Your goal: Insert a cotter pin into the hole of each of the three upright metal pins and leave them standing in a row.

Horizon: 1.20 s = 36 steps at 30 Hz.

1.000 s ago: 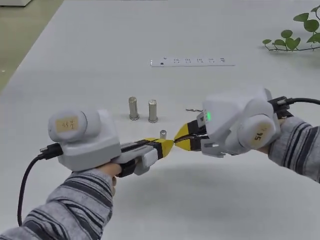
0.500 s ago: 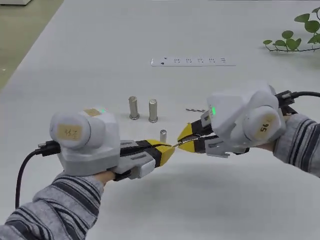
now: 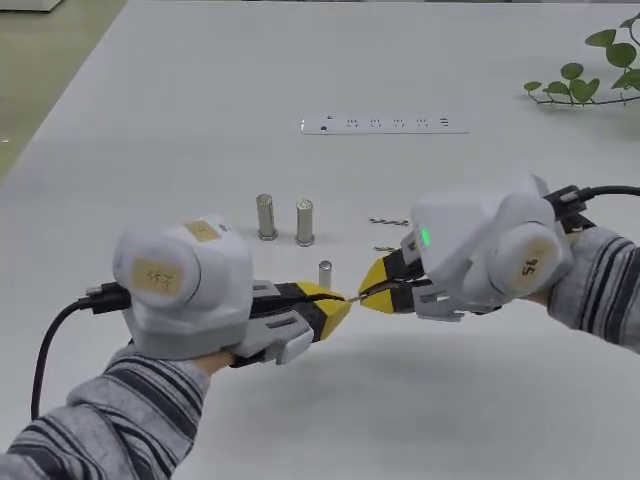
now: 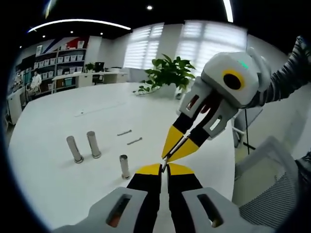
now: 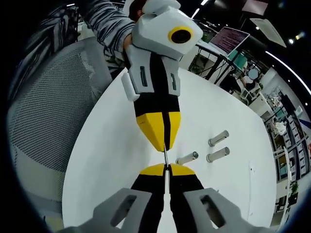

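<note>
Three upright metal pins stand on the white table: two side by side (image 3: 266, 216) (image 3: 305, 221) and a shorter-looking one (image 3: 325, 274) nearer me. Just right of that near pin, my left gripper (image 3: 342, 304) and right gripper (image 3: 368, 294) meet tip to tip above the table. A thin cotter pin (image 3: 355, 297) spans the two tips. In the right gripper view the cotter pin (image 5: 165, 156) runs from my own shut jaws (image 5: 166, 168) into the left gripper's shut yellow tips (image 5: 165, 145). The left gripper view shows the near metal pin (image 4: 125, 166) left of my jaws (image 4: 164, 168).
Two spare cotter pins (image 3: 388, 222) (image 3: 385, 248) lie on the table behind the right gripper. A white power strip (image 3: 385, 124) lies farther back and a plant (image 3: 600, 70) sits at the far right. A mesh chair (image 4: 272, 179) stands beside the table.
Both grippers have stayed tip to tip and drifted slightly toward me and to the right. The left gripper has rolled a little in the hand. The metal pins have not moved.
</note>
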### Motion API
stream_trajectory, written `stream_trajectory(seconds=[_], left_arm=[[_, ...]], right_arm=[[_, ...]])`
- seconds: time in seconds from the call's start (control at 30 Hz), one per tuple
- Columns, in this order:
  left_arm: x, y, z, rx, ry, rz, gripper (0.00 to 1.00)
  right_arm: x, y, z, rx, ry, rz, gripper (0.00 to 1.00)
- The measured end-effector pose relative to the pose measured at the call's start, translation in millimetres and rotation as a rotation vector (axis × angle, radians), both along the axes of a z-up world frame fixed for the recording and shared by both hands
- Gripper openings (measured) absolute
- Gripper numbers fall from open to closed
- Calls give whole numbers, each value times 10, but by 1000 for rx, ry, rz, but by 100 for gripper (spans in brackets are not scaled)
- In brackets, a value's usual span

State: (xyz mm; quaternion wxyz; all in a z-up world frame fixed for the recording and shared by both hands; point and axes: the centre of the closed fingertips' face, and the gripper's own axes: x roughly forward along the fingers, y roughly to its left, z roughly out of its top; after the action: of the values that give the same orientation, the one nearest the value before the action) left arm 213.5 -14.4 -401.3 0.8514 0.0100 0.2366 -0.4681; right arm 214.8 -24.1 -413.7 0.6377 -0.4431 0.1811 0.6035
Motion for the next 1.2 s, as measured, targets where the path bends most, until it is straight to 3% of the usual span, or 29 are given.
stream_trajectory(seconds=[0.23, 0.63, 1.03, 1.2], left_arm=[[34, 28, -23, 24, -15, 28, 2], [220, 170, -108, 125, -105, 123, 19], [386, 206, -232, 149, -129, 232, 24], [470, 225, -357, 168, -114, 270, 24]], right_arm=[[35, -33, -25, -6, 1, -18, 0], [272, -145, -98, -18, 0, -161, 0], [444, -189, -266, -22, 55, -303, 0], [501, -192, -300, -23, 67, -331, 0]])
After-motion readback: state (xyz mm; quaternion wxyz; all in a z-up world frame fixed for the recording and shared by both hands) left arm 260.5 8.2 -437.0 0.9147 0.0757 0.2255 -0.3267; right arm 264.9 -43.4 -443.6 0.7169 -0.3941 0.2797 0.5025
